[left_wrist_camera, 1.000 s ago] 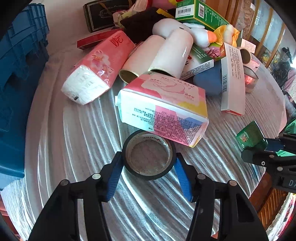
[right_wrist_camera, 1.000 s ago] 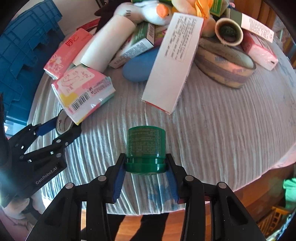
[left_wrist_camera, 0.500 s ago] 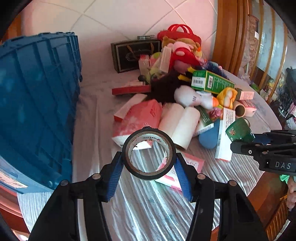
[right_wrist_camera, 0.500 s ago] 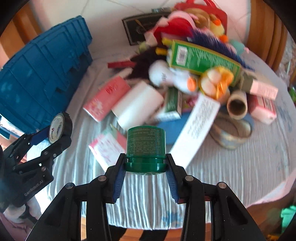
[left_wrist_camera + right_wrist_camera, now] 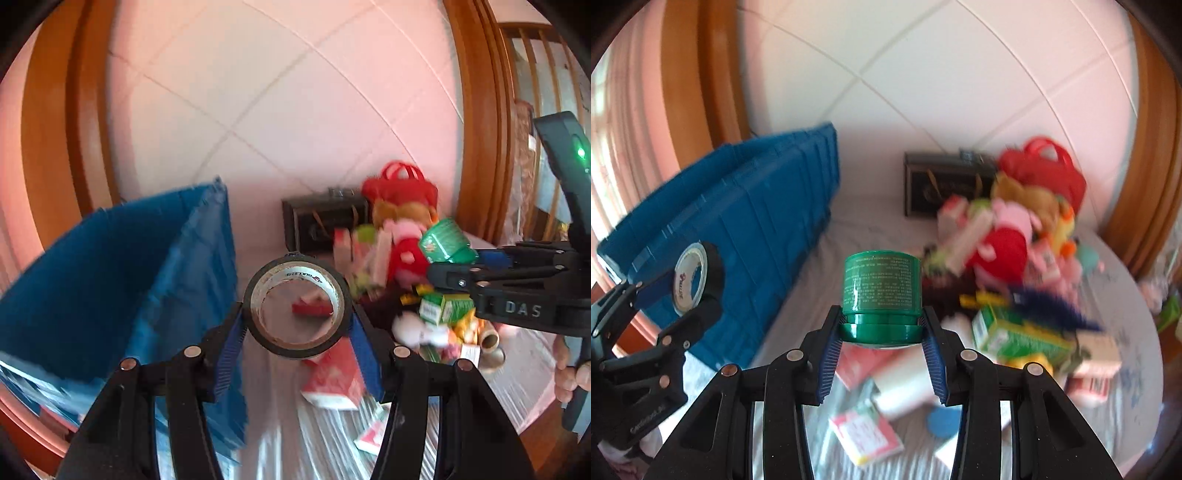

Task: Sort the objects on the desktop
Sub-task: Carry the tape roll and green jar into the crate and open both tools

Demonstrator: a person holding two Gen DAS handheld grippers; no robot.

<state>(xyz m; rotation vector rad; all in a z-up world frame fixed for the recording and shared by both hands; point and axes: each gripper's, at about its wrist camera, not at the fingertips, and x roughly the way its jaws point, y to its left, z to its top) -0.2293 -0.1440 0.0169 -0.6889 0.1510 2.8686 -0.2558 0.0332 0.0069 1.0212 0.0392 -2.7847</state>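
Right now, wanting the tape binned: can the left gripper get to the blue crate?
Probably yes: the left gripper, gripping the tape roll, is raised beside the blue crate; nothing stands between them.

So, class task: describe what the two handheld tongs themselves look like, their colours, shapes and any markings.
Both tongs, left and right, are black plastic scissor-like linkages with round silver rivets and ribbed blue pads. The right one's side reads "DAS", with a green light on its black body; the left's lettering is too blurred to read fully.
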